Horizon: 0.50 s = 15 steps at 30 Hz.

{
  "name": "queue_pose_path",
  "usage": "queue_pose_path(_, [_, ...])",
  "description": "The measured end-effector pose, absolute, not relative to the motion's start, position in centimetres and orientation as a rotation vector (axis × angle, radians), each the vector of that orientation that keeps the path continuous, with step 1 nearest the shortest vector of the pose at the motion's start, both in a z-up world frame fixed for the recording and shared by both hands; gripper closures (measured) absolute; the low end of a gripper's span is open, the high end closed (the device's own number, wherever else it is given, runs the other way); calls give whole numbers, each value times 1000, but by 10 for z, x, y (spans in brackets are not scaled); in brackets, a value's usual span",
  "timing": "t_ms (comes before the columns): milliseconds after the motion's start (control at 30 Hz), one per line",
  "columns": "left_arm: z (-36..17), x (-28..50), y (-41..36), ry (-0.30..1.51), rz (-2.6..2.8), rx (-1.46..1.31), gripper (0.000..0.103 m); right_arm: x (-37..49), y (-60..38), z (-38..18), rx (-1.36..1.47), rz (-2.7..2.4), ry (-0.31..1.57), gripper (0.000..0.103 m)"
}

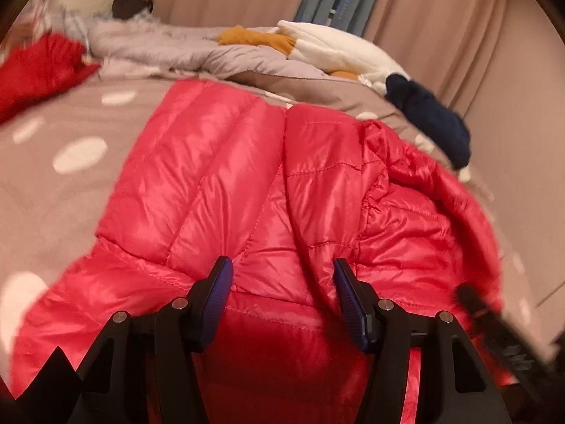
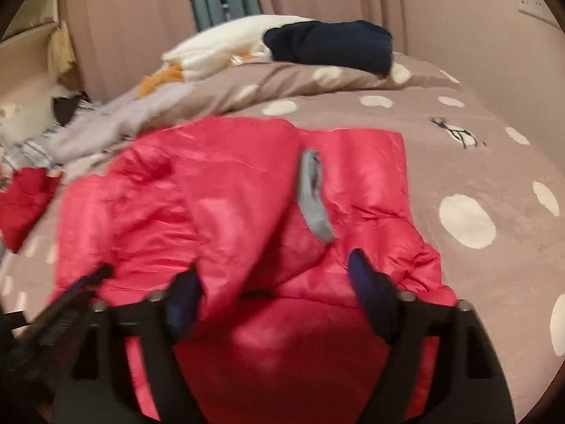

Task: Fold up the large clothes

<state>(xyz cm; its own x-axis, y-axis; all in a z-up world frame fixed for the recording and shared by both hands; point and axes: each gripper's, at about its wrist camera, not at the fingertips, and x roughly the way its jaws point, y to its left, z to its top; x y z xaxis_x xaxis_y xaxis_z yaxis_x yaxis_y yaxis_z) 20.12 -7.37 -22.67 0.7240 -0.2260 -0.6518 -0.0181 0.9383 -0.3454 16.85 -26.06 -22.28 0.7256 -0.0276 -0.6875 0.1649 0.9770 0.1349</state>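
Mostly, both views are filled by a bed (image 1: pixel 53 113) with a taupe cover that carries white dots, and behind it hang beige curtains (image 1: pixel 459 17). On the bed lies a red quilted down jacket (image 1: pixel 247 176), spread over the cover and reaching under both cameras; in the right wrist view the same jacket (image 2: pixel 247 183) shows a grey strip (image 2: pixel 312 198) on a raised fold, which may be the inner collar band, but blur does not let me say. At the far side of the bed there is a row of other clothes: a pale lilac garment (image 1: pixel 159 46), a white fleece piece (image 1: pixel 335 49) with something mustard-orange (image 1: pixel 257 39) touching it, and a dark navy garment (image 1: pixel 430 116) just beside the white one, near the bed edge. Another red garment (image 1: pixel 39 70) lies at the left, apart from the jacket. The left gripper (image 1: pixel 282 293) hangs low over the jacket with its jaws spread apart, and jacket fabric is seen between the blue pads (image 1: pixel 219 293), but no fold is pinched. The right gripper (image 2: pixel 273 293) is also over the jacket, jaws wide apart, and a raised fold of red fabric stands near its left pad; the picture is blurred, so I cannot tell if the pad touches it.
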Motion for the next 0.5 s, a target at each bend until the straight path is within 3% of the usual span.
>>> queue_pose_path(133, [-230, 203, -80, 753, -110, -320, 42, 179, -280, -251, 328, -76, 772, 23])
queue_pose_path(500, [-228, 207, -92, 787, -65, -244, 36, 185, -263, -256, 225, -107, 799, 15])
